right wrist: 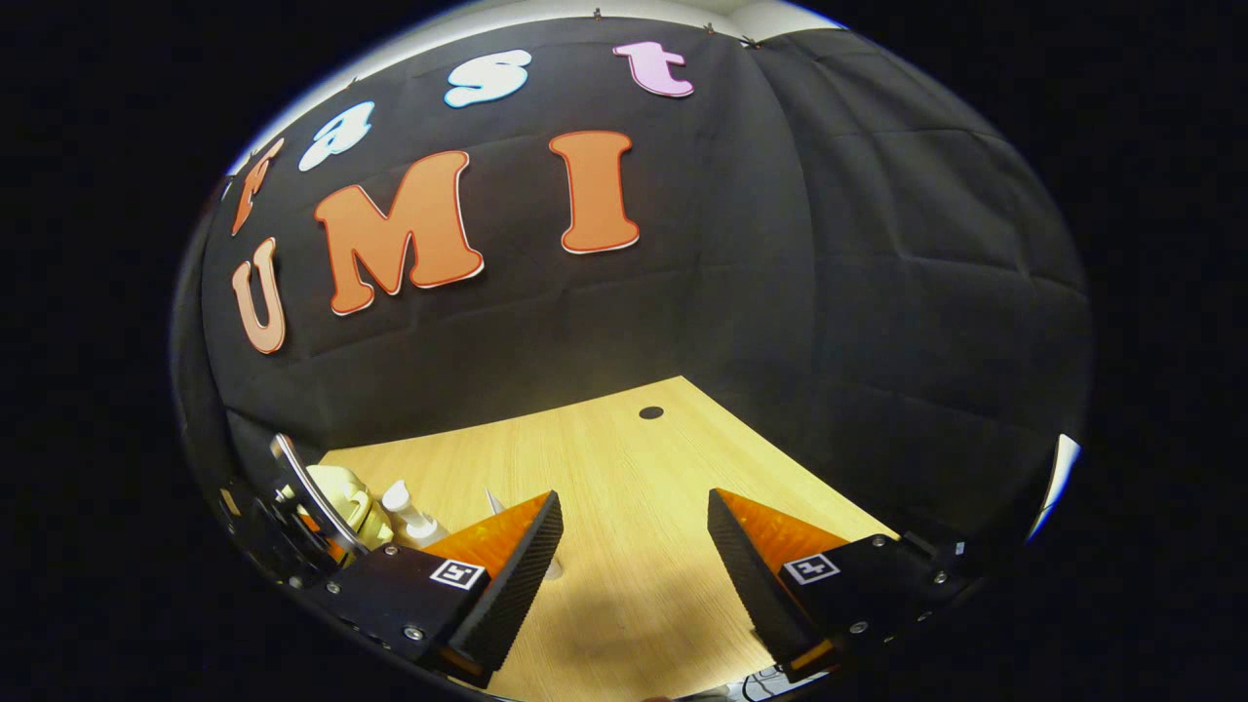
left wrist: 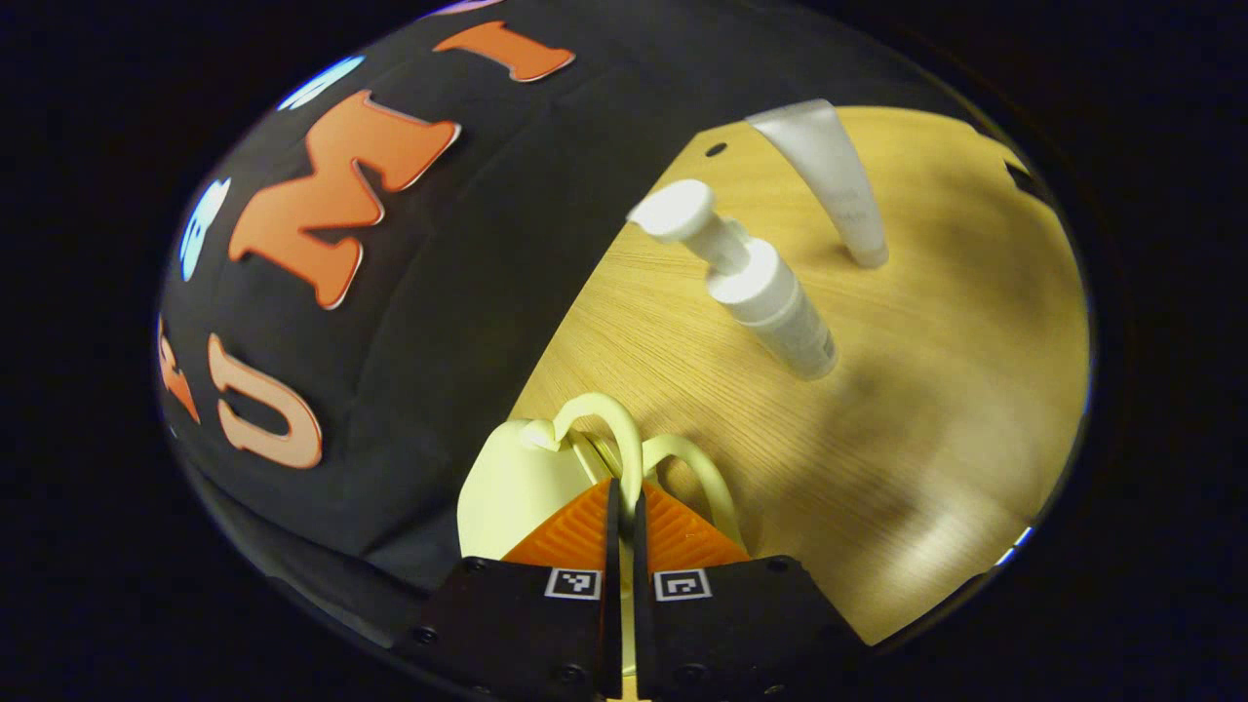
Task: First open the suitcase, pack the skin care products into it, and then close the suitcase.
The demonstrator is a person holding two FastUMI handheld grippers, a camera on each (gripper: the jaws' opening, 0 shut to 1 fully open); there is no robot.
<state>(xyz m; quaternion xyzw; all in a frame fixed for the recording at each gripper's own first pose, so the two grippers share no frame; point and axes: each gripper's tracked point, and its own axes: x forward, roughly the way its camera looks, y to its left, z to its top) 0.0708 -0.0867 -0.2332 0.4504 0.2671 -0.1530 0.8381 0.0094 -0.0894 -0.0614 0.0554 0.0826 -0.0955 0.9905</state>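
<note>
1. Behind the wooden table (right wrist: 624, 458): black cloth wall (right wrist: 877, 292).
2. Pale suitcase (left wrist: 512, 483) at the table's edge; left gripper (left wrist: 624, 507) pinches its handle (left wrist: 624, 439).
3. Pump bottle (left wrist: 770, 292) and tube (left wrist: 838, 185) stand nearby; labels unreadable.
4. Right gripper (right wrist: 634, 556) spread over bare wood.

A light wooden table (left wrist: 936, 419) carries a pump bottle (left wrist: 770, 297), a tube (left wrist: 838, 180) and a pale suitcase (left wrist: 512, 483).
</note>
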